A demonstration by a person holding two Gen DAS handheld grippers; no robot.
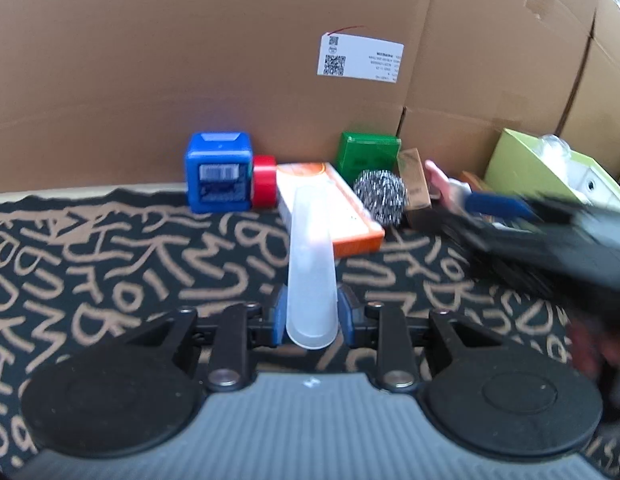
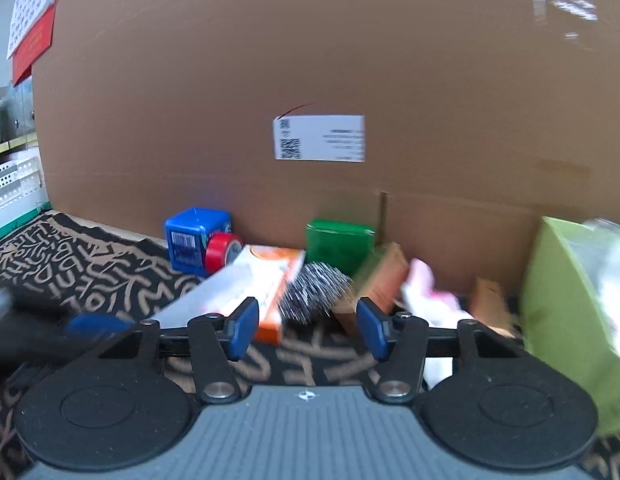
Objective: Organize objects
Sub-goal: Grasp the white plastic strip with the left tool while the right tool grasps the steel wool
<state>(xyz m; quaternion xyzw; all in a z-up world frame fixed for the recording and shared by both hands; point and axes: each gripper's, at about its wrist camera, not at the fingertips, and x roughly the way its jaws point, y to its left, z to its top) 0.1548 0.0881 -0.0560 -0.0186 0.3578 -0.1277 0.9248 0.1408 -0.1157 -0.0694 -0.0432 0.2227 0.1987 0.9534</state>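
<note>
Basically clamping a translucent white cone [image 1: 311,276] in the left gripper [image 1: 312,316], pointing toward the orange box [image 1: 352,220] by the cardboard wall; hovering the right gripper [image 2: 304,326] wide open and empty, facing the steel scourer [image 2: 316,294]

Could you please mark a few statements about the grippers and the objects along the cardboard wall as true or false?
1. The left gripper is shut on a translucent white cap. True.
2. The right gripper holds the steel wool scourer. False: its jaws stand open with nothing between them; the scourer lies beyond them on the cloth.
3. The red tape roll sits right beside the blue cube. True.
4. The green box stands left of the blue cube. False: it stands to the right, behind the scourer.
5. The orange and white box lies flat on the patterned cloth. True.
</note>
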